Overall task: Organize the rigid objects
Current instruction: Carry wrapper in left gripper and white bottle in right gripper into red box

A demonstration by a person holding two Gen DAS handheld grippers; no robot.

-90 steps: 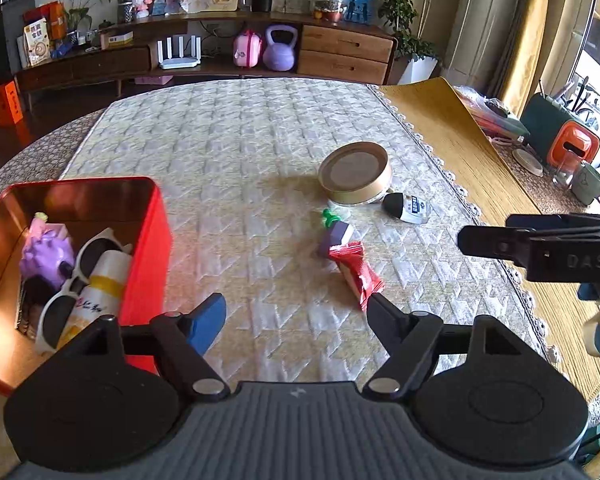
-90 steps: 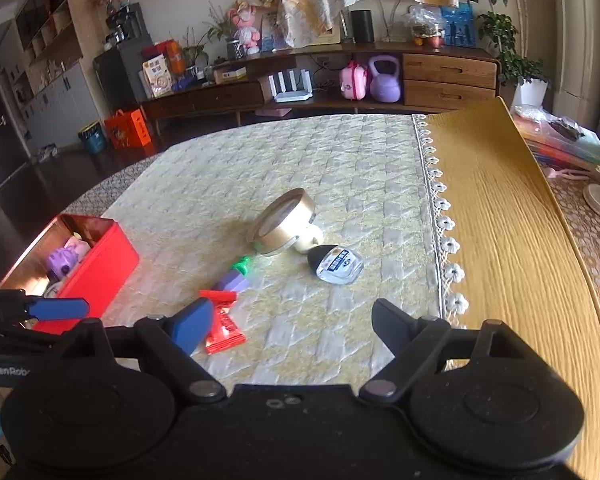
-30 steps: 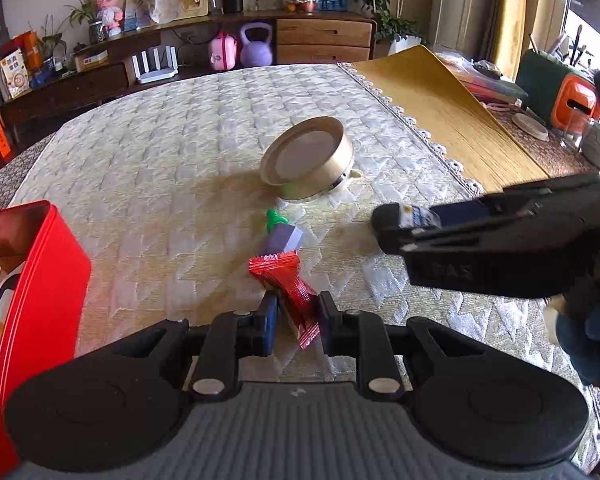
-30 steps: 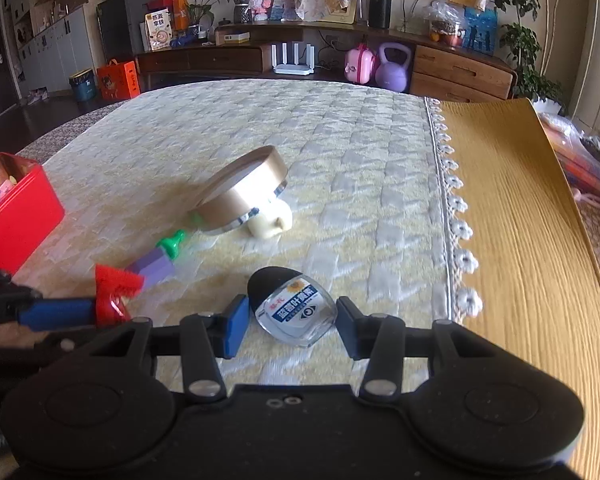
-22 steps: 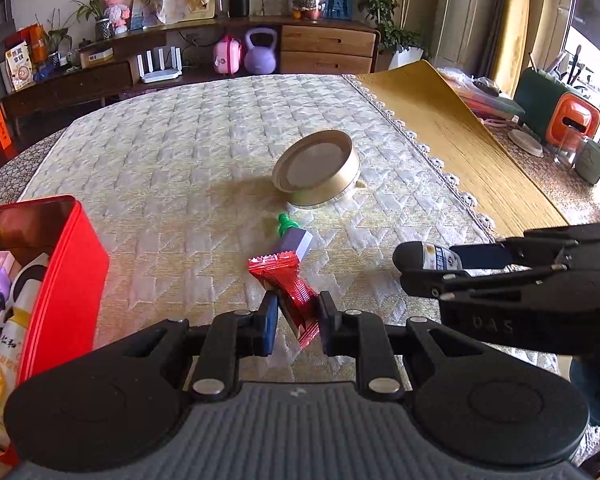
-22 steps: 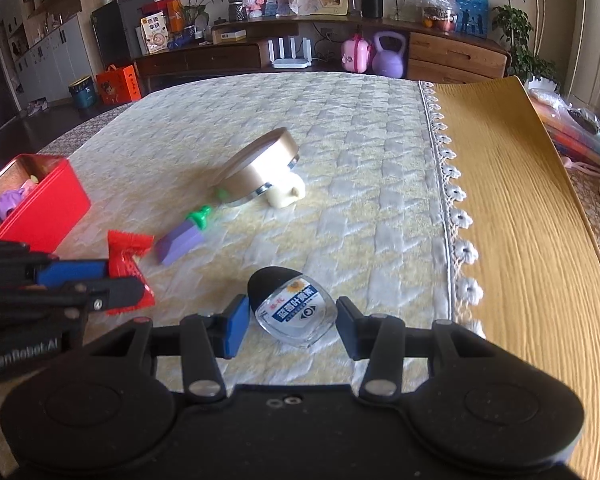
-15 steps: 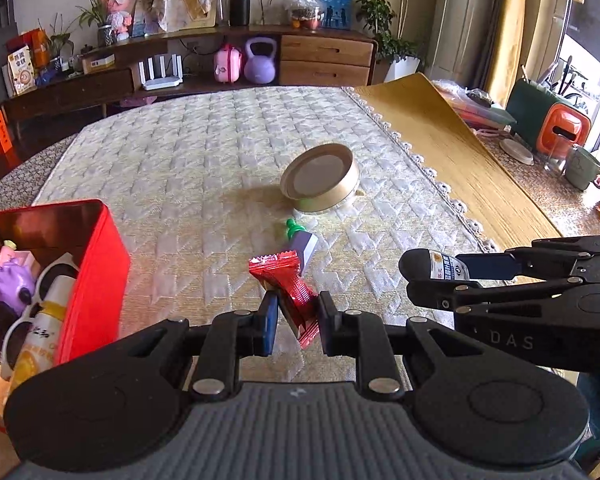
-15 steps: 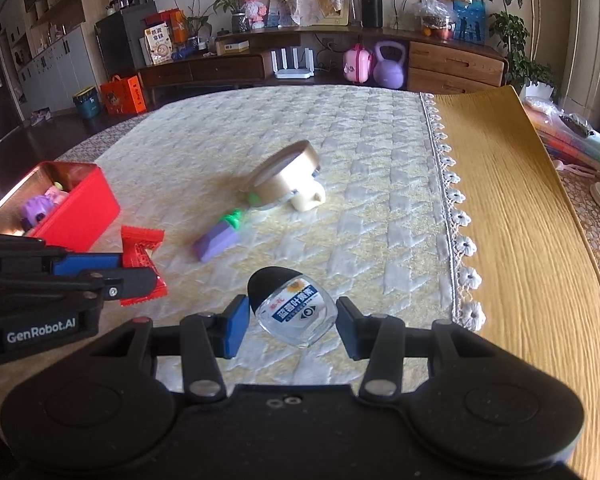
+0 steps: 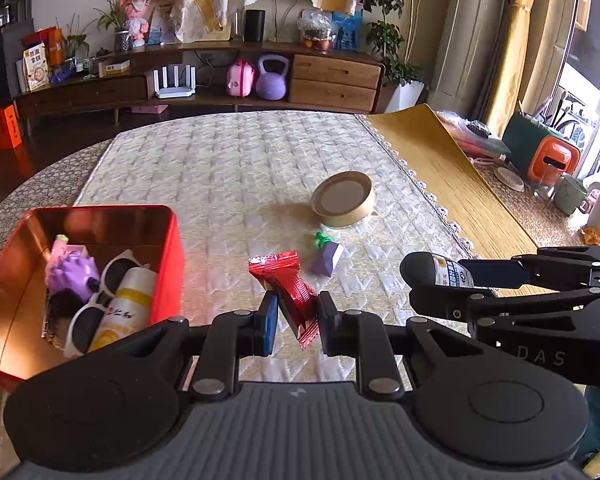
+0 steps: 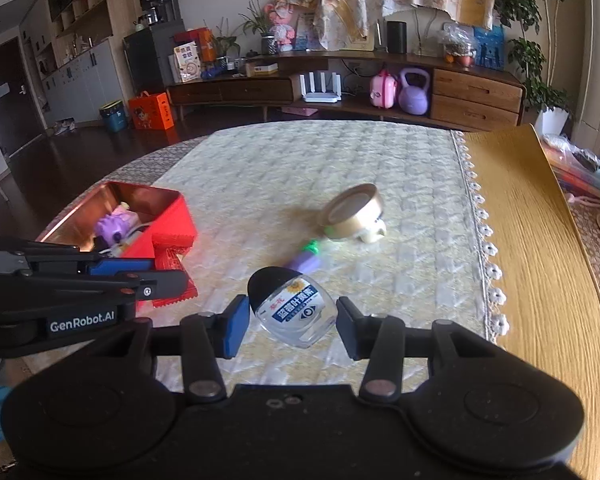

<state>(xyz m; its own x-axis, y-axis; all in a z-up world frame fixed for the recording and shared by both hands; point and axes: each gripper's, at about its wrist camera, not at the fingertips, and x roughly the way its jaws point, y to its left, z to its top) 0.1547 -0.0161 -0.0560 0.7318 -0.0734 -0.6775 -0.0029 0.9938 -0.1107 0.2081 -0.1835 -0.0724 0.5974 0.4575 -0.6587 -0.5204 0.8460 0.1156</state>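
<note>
L gripper (image 9: 294,316) is pinched on a red snack packet (image 9: 288,284), held up off the quilted table cover (image 9: 236,168) w/ the wrapper sticking out fwd & tilted; in the R wrist view the same packet (image 10: 172,270) shows just in front of the red tin's near corner, clamped by the L gripper (image 10: 168,276) coming in from the left edge. R gripper (image 10: 292,320) is clamped on a small clear bottle (image 10: 296,308) w/ a black cap & blue-white label, cap pointing away from the cam, also lifted off the cloth; from the L wrist view that bottle (image 9: 440,270) pokes out of the R gripper (image 9: 432,284) at right, level w/ the packet & apart from it. Red tin (image 9: 168,264) sits at left on the table, open, w/ a purple toy (image 9: 70,274), white-framed sunglasses (image 9: 100,300) & a white-yellow tube (image 9: 124,308) inside, all crowded together. Still on the cloth: a round gold tin (image 9: 344,200) tilted up on a small cream object (image 10: 374,234), and nearer, a purple piece w/ green top (image 9: 327,256) lying betw the gold tin & the held packet, not touching either. Yellow wood-grain mat (image 10: 540,240) covers the R side of the table past the lace edge.
</note>
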